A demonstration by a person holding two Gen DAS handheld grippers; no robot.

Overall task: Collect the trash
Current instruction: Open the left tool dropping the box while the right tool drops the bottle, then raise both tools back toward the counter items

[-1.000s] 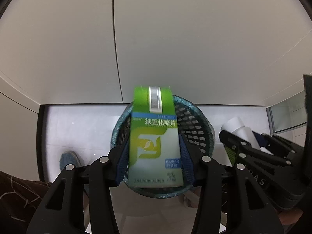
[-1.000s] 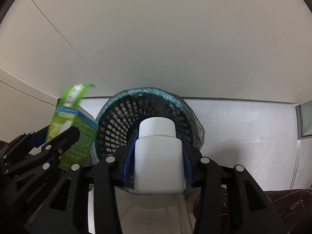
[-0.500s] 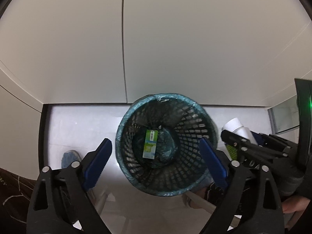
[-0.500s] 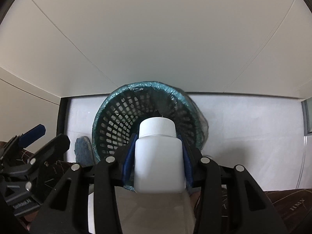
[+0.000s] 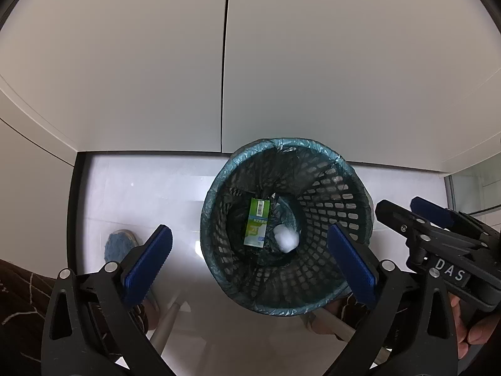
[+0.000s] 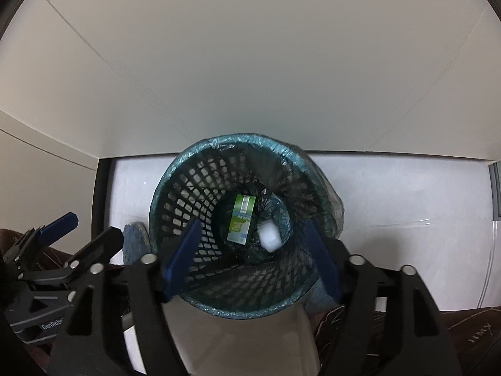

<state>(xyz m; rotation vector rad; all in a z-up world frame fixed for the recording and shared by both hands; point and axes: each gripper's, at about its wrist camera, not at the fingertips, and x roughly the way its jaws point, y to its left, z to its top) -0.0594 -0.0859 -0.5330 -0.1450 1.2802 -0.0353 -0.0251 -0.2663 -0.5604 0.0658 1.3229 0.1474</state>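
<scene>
Hanging above the mesh bin (image 5: 347,188), the left gripper (image 5: 247,261) and right gripper (image 6: 253,252) both stand spread apart, holding nothing. Deep inside the lined bin, a green box (image 5: 257,222) lies beside a white bottle (image 5: 285,239). Around it spreads pale floor (image 5: 141,188), bordered by white wall panels (image 5: 313,62) behind.

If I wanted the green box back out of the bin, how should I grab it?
Probably from straight above, reaching down inside the mesh bin. The green box lies flat on the bottom, so pinch its two long, narrow sides near the middle. Keep clear of the white bottle lying beside it.
</scene>
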